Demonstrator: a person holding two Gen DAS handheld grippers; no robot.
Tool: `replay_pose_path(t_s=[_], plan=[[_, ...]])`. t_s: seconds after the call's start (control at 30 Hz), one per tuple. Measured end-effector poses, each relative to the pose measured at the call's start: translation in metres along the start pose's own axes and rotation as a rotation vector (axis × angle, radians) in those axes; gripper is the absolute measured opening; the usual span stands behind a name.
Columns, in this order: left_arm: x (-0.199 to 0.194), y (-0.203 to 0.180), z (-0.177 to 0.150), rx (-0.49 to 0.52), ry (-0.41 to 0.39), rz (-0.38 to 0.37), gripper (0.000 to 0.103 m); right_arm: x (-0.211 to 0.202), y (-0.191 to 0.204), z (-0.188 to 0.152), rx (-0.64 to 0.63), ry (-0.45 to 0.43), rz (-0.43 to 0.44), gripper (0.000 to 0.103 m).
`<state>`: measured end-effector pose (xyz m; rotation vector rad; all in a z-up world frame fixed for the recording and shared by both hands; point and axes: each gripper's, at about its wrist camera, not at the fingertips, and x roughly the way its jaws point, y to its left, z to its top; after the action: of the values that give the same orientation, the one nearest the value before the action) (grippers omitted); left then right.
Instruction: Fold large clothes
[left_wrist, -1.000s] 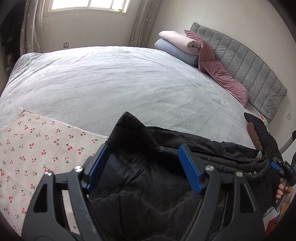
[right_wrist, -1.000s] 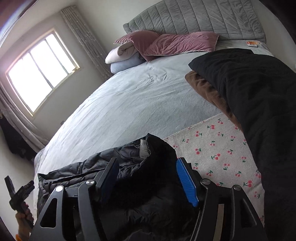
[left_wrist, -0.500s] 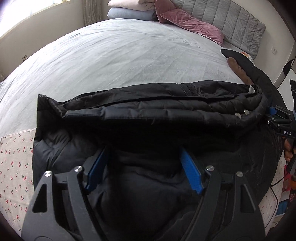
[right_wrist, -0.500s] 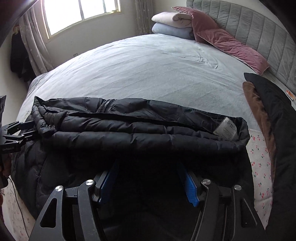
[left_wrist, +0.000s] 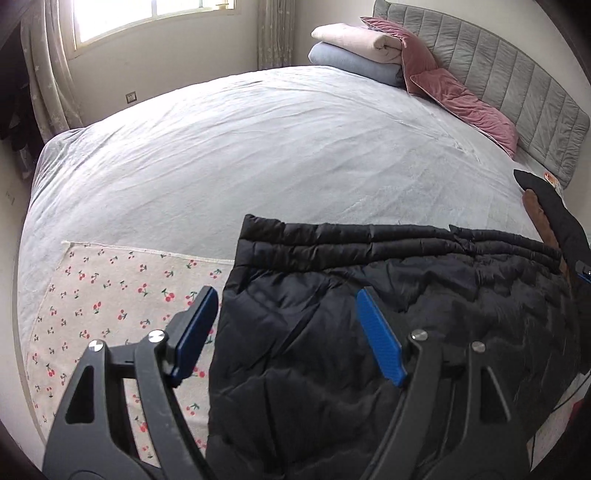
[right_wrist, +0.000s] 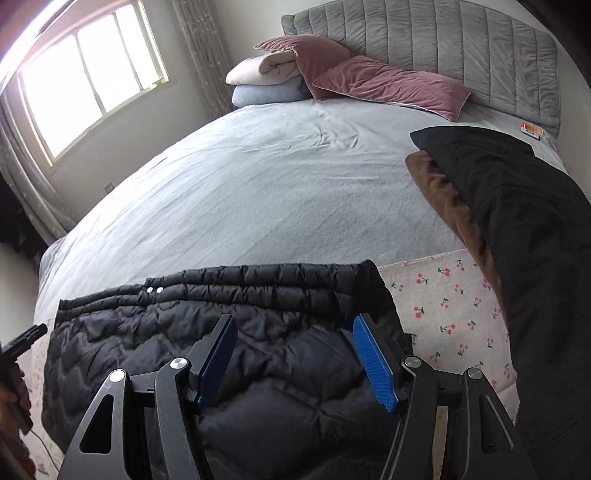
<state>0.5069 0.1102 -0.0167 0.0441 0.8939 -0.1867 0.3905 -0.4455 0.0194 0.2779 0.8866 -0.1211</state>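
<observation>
- Left tool hung over the black puffer jacket, tilted downward, its blue pads spread wide and pinching nothing.
- One of its pads sat above the jacket's quilted surface, the other just off the jacket's side edge, over the cherry-print cloth.
- Right tool was over the jacket's opposite end, both pads above the dark quilting and well apart, gripping nothing either.
- And the jacket itself lay flat and folded into a broad rectangle, its far edge a neat double ridge of quilted bands.
- Two small silver snaps showed on that ridge in the right wrist view.
- Under the jacket's near part was the cherry-print cloth, sticking out past both of its ends; the far ridge rested on the pale grey bed.
- Just beside the jacket's right end, a black garment lay on top of a brown one.
- Well beyond the jacket, pink pillows leaned on the grey padded headboard, with a stack of folded blankets next to them.
- Far past the jacket's left end, a bright window lit the room.
</observation>
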Motion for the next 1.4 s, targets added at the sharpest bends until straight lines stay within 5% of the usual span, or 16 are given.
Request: replay_pose_path(t_s=[0.43,0.73,0.8,0.83,0.87,0.9,0.93,1.13,1.4], plan=[[-0.061,0.037,-0.124,-0.118,0.133,-0.218,0.078,-0.086,-0.070,-0.119,0.093,0.051,0.078,0.075],[-0.035,0.050,-0.161,-0.282,0.193,-0.353,0.078,-0.053,-0.109,-0.168,0.390,0.102,0.222,0.076],[-0.029,0.049,-0.165,-0.315,0.197,-0.378,0.067,-0.040,-0.113,-0.172,0.454,0.102,0.258,0.075],[-0.027,0.047,-0.166,-0.322,0.194,-0.384,0.060,-0.035,-0.114,-0.173,0.477,0.092,0.276,0.066],[-0.026,0.045,-0.166,-0.330,0.191,-0.393,0.043,-0.032,-0.114,-0.173,0.490,0.078,0.299,0.036],[-0.027,0.044,-0.167,-0.344,0.183,-0.396,0.027,-0.029,-0.114,-0.172,0.499,0.070,0.321,0.023],[-0.030,0.043,-0.166,-0.363,0.173,-0.400,0.022,-0.030,-0.114,-0.170,0.508,0.059,0.339,0.015],[-0.094,0.037,-0.158,-0.352,0.047,-0.423,0.016,-0.092,-0.097,-0.159,0.398,-0.026,0.304,0.009],[-0.170,0.030,-0.209,-0.286,0.090,-0.429,0.016,-0.170,-0.096,-0.191,0.290,0.054,0.241,0.009]])
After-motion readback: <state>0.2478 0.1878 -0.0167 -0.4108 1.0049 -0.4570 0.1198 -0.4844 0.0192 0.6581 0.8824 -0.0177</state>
